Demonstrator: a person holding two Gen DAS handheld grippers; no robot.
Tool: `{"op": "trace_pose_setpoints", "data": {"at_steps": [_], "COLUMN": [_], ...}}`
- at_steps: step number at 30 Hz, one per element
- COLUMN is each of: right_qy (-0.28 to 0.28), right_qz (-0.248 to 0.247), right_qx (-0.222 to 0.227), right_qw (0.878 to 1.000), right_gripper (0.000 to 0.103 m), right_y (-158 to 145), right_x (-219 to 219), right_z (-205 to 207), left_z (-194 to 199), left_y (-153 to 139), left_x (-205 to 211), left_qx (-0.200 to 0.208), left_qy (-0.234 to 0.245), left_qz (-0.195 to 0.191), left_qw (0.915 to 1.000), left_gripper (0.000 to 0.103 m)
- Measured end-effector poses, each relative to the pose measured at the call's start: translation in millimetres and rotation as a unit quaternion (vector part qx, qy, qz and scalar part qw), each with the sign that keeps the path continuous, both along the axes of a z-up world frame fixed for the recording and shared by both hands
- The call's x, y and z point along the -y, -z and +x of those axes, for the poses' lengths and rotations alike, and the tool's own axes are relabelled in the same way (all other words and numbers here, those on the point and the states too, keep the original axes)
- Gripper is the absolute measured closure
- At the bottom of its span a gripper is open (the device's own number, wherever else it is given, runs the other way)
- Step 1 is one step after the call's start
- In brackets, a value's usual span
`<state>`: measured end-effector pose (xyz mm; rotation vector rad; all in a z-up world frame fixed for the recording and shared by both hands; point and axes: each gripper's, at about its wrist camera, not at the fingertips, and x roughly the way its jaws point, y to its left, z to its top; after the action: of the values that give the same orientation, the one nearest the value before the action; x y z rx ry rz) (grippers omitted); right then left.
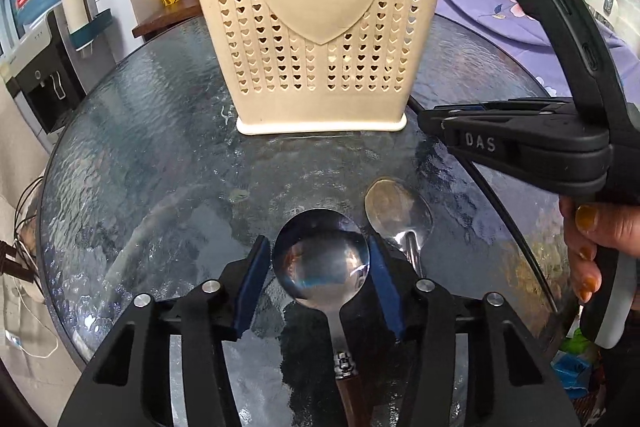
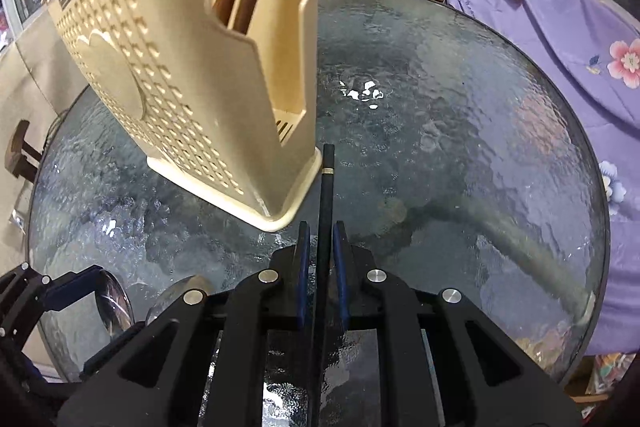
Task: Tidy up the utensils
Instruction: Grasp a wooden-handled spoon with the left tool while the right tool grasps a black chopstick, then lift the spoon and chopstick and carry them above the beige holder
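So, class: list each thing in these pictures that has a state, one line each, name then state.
Left gripper: bracketing the round spoon's bowl, grip unclear.
Round spoon: on the glass table.
Second spoon: lying free.
Right gripper: shut on black chopstick.
Utensil holder: upright, brown handles inside.

bright, sharp, fisheye-warped edges

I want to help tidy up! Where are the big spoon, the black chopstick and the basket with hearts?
big spoon (image 1: 320, 259): left wrist view, on its bowl.
black chopstick (image 2: 326, 203): right wrist view, on its shaft.
basket with hearts (image 1: 320, 1): left wrist view, on the large heart.
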<state>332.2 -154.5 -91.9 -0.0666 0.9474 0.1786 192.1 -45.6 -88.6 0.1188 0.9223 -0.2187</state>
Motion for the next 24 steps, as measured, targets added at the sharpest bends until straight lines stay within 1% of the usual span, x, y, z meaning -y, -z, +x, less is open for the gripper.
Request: {"op": "trace_pose_setpoints", "data": {"at_steps": [3, 5, 7, 9, 15, 19, 24], "right_qy": [0.001, 0.001, 0.001, 0.003, 0.005, 0.008, 0.018], "right_qz": [-0.006, -0.006, -0.005, 0.002, 0.015, 0.026, 0.038], "right_qx": [0.005, 0.004, 0.002, 0.001, 0.005, 0.022, 0.057], "right_qw": [1.0, 1.0, 1.0, 1.0, 1.0, 0.999, 0.998], "right_gripper": [0.091, 0.091, 0.094, 0.094, 0.095, 0.095, 0.095], "right_y": [0.7, 1.0, 1.1, 1.5, 1.0, -6.8, -26.6], "right_x": [-3.1, -3.2, -3.1, -1.9, 3.3, 8.0, 20.2], "right_z": [-3.2, -3.6, -6.5, -7.9, -11.6, -17.6, -30.0], "left_z": [1.3, 1.5, 4.1, 5.8, 10.3, 10.6, 12.3], "left_y": [-0.6, 0.2, -0.2, -0.9, -11.9, -25.2, -47.4], "left_x": [2.0, 1.9, 0.8, -2.1, -13.7, -21.4, -32.8], "left_qx": [-0.001, -0.003, -0.005, -0.005, 0.011, 0.031, 0.059], "left_qy": [0.0, -0.001, -0.002, -0.002, -0.004, -0.006, -0.01], "left_qz": [0.007, 0.002, -0.003, -0.009, -0.023, -0.04, -0.064], "left_qw": [1.0, 1.0, 1.0, 0.9999, 0.9997, 0.9987, 0.9961], "left_gripper": [0.057, 0.057, 0.057, 0.057, 0.057, 0.057, 0.057]}}
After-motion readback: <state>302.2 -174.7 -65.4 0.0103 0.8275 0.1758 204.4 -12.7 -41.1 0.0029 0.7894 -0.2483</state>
